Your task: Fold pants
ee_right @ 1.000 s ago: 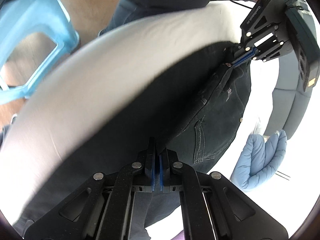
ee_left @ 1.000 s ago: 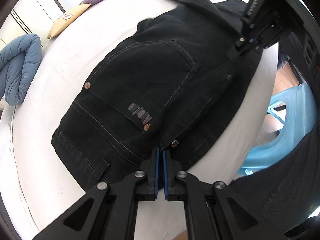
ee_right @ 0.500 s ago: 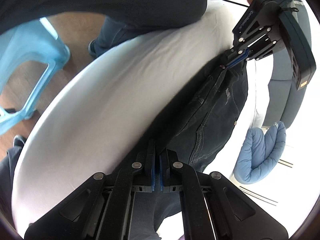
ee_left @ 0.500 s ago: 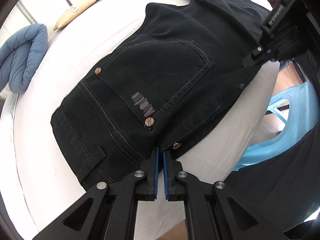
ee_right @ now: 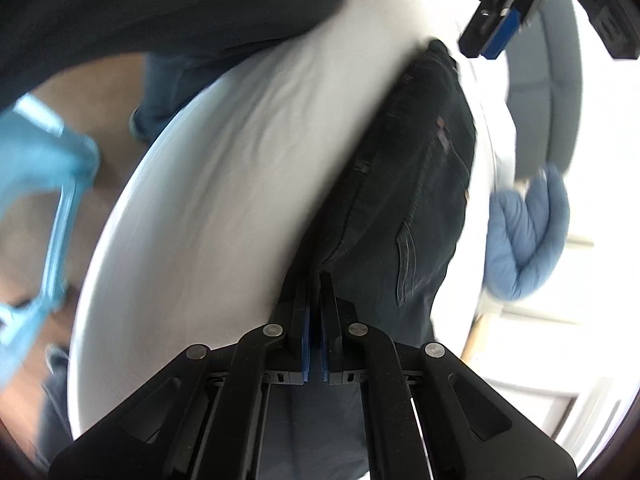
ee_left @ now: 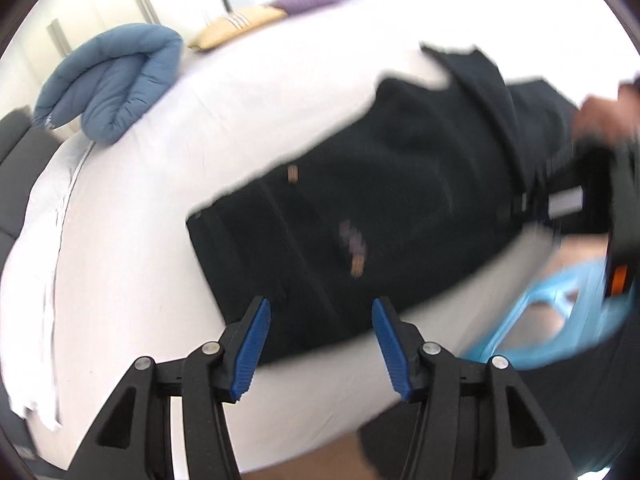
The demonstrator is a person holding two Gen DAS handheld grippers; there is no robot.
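The black pants (ee_left: pixel 384 208) lay on the white bed (ee_left: pixel 132 240), just ahead of the left gripper (ee_left: pixel 320 344), already folded lengthwise with one back pocket facing up. The fingers of the left gripper were wide apart and held nothing; the waist edge lay between and just beyond their tips. The right gripper (ee_right: pixel 316 312) had its fingers together, clamped on a seam of the pants near the bed's edge. In my judgement the first fold was done, and the shorter folds across the legs were left. Beyond the fingers, a folded blue quilt (ee_left: pixel 108 84) and two pillows (ee_left: pixel 256 20) lay at the far side of the bed, and a light blue stool (ee_right: pixel 44 200) stood on the wooden floor (ee_right: pixel 104 92) beside it.
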